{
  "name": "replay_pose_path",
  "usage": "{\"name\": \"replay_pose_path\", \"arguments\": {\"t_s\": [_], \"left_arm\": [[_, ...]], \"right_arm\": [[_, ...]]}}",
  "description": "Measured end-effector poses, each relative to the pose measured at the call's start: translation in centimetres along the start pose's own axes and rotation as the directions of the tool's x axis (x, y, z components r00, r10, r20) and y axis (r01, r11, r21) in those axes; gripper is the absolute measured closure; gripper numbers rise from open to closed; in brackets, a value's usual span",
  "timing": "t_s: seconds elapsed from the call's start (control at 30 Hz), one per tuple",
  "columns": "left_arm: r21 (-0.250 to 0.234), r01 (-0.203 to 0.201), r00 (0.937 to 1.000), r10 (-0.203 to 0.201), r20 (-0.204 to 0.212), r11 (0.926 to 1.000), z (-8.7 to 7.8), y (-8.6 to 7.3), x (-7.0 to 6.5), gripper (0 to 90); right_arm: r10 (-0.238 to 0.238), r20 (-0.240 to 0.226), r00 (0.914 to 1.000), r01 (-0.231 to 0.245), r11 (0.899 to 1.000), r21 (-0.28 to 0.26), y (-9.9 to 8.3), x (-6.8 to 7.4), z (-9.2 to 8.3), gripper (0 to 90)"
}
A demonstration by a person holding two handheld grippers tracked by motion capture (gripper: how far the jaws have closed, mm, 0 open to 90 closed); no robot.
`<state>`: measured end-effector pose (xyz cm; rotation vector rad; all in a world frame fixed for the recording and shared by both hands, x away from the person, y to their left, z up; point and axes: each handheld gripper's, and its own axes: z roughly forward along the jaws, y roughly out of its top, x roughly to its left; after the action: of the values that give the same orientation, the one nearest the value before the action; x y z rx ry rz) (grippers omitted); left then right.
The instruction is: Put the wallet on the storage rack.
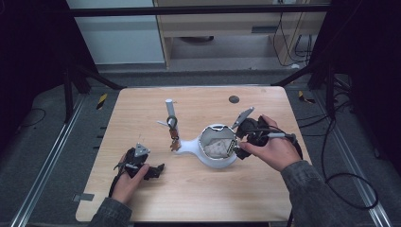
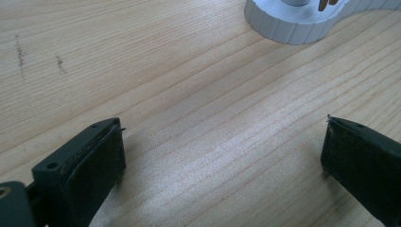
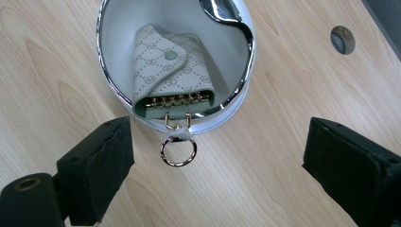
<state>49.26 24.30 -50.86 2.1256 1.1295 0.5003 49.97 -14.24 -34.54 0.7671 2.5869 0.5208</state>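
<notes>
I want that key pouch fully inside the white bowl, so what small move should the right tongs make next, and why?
Probably lower the open right tongs onto the metal ring, which hangs over the bowl's rim, and nudge it in. The key pouch itself already lies inside.

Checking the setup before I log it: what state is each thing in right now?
Key case: snapped closed, lying in the bowl, its ring hanging over the rim.
White bowl: upright on the table, holding the case.
Keys: hanging on the stand's post.
Left gripper: open, nothing between its jaws.
Right gripper: open, facing the case's ring.
</notes>
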Motion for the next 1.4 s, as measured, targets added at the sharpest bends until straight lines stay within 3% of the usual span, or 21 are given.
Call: {"name": "replay_pose_path", "arguments": {"t_s": [0.37, 0.8, 1.0, 1.17, 1.4], "left_arm": [[0.000, 0.000, 1.0000, 0.000, -0.001, 1.0000, 0.0, 0.0, 0.0, 0.0], [-0.001, -0.001, 1.0000, 0.001, -0.002, 1.0000, 0.0, 0.0, 0.0, 0.0], [-0.001, 0.002, 1.0000, -0.002, -0.002, 1.0000, 0.0, 0.0, 0.0, 0.0], [0.001, -0.004, 1.0000, 0.004, -0.002, 1.0000, 0.0, 0.0, 0.0, 0.0], [0.001, -0.003, 1.0000, 0.003, -0.002, 1.0000, 0.0, 0.0, 0.0, 0.0]], "right_arm": [[0.056, 0.022, 0.9982, -0.055, 0.997, -0.058, -2.2, -1.0, -0.7, 10.3], [0.138, 0.030, 0.9900, -0.132, 0.982, -0.132, -4.4, -2.0, -1.0, 10.4], [0.180, 0.031, 0.9831, -0.172, 0.970, -0.174, -5.4, -2.4, -1.0, 10.1], [0.205, 0.034, 0.9781, -0.196, 0.964, -0.179, -6.1, -2.7, -0.9, 9.8], [0.269, 0.042, 0.9621, -0.256, 0.946, -0.196, -7.4, -3.2, -0.3, 9.8]]}}
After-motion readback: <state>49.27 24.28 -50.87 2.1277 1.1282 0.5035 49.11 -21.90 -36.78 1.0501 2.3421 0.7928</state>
